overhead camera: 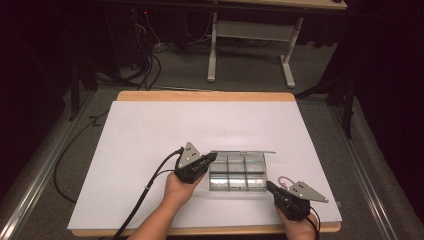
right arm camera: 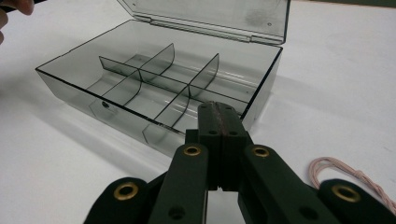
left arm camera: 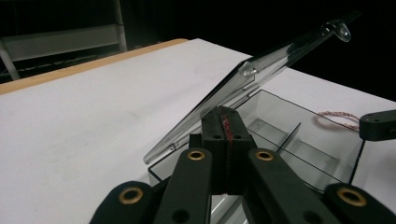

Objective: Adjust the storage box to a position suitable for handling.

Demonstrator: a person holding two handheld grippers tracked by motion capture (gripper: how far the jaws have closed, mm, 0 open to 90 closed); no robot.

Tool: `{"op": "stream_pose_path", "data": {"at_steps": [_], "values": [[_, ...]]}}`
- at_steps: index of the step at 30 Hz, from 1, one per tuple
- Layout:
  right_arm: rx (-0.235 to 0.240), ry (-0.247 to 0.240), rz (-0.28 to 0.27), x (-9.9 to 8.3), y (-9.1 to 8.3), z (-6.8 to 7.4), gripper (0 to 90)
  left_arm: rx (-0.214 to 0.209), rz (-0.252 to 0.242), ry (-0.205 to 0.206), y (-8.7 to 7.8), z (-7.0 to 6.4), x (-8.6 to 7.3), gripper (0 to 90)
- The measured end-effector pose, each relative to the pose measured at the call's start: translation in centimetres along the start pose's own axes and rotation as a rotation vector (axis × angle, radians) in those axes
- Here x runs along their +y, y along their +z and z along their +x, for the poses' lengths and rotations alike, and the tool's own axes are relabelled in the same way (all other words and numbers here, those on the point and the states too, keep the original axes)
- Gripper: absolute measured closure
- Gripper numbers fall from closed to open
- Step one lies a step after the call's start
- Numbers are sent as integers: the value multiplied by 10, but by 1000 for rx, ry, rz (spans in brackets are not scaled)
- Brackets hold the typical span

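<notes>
A clear plastic box (overhead camera: 237, 172) lay open near the front of the white table (overhead camera: 150, 135), its lid (left arm camera: 261, 70) raised. The left gripper (overhead camera: 210, 159), jaws clenched and empty, sat at the box's left end. The right gripper (overhead camera: 270, 187), likewise clenched, rested beside a pink cord (right arm camera: 348, 175).

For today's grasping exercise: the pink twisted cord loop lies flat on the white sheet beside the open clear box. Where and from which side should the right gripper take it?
Grip the pink cord loop across one strand of its arc, coming down from above. It lies flat and thin on the white sheet, so a side approach would probably only push it. The right gripper, jaws shut, must open first; the clear box leaves room.
</notes>
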State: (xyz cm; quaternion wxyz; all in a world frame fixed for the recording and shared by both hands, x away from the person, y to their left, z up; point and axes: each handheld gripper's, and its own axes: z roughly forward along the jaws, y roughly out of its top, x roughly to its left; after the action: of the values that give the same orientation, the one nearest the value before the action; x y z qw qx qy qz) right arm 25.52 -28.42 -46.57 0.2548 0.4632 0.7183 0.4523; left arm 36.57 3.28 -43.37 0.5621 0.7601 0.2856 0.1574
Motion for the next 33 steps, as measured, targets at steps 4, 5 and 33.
{"op": "stream_pose_path", "data": {"at_steps": [4,5,33], "values": [[0,-2,-1,0,0,0,900,4,4,-2,3,3,0,900],[0,-2,-1,0,0,0,900,4,4,0,3,3,0,900],[7,-4,-1,0,2,0,900,38,-2,-11,15,18,6,900]]}}
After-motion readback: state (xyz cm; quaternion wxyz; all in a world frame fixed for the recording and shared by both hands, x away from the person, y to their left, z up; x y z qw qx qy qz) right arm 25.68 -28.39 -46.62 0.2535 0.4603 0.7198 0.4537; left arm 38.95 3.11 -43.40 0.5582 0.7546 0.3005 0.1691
